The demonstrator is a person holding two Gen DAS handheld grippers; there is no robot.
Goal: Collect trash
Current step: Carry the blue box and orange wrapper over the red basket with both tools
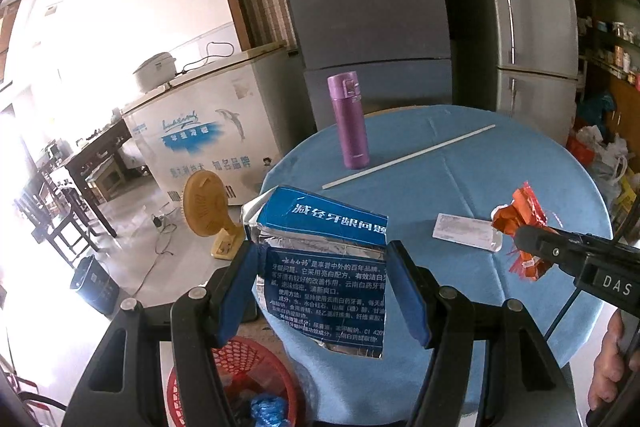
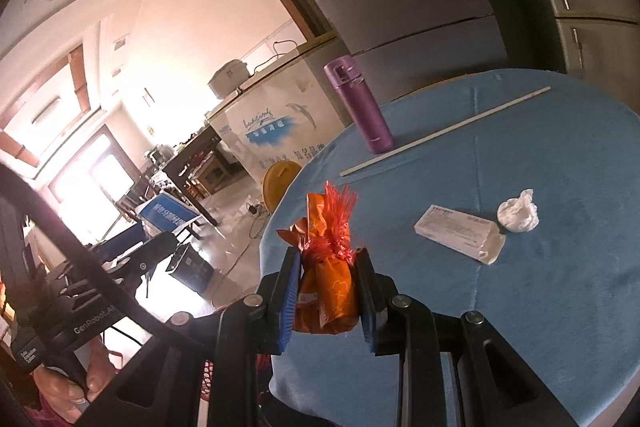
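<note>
Left wrist view: left hand-held gripper (image 1: 320, 263) clamps the toothpaste box (image 1: 324, 267), long axis upright; red basket (image 1: 240, 379) lies directly below-left. Right hand-held gripper (image 2: 328, 279) grips the orange wrapper (image 2: 326, 267).

Location: a lived-in home, in an open kitchen and dining area. Indicators: 2 tall grey refrigerators (image 1: 532, 27), a white chest freezer (image 1: 208, 131) carrying a rice cooker (image 1: 155, 71), and a dark wooden dining table (image 1: 96, 155) with chairs. A yellow floor fan (image 1: 206, 211) stands beside a round table with a blue cloth (image 1: 480, 163).
</note>
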